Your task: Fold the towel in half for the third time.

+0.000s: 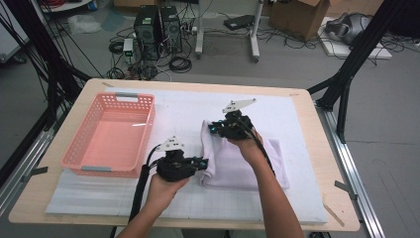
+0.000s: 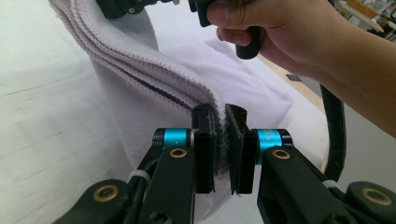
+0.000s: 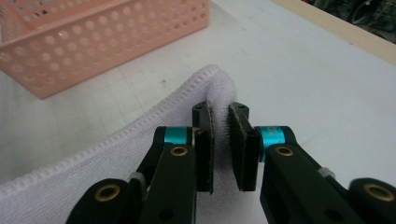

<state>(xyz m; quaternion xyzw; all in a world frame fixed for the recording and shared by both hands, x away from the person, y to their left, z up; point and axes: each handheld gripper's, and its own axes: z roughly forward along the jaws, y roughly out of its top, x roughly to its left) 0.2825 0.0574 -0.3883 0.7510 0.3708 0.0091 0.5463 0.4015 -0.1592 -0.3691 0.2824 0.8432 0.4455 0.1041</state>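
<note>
Table (image 1: pixel 317 163): mat (image 1: pixel 173 111) on top. Basket (image 1: pixel 111 134) on the mat's left part. Towel (image 1: pixel 237 166) on the mat, right of the basket, near the middle. Left gripper (image 1: pixel 203 164) at the towel's near left edge; right gripper (image 1: pixel 214 128) at its far left corner.

Room and surroundings, high view.
A grey floor (image 1: pixel 297 64) is seen beyond the wooden table (image 1: pixel 317 144), strewn with black cables (image 1: pixel 181 63). Two computer towers (image 1: pixel 157 27), a cardboard box (image 1: pixel 302 15) and a white stand (image 1: pixel 253 29) are placed there; black frame struts (image 1: pixel 354 59) are set alongside.
</note>
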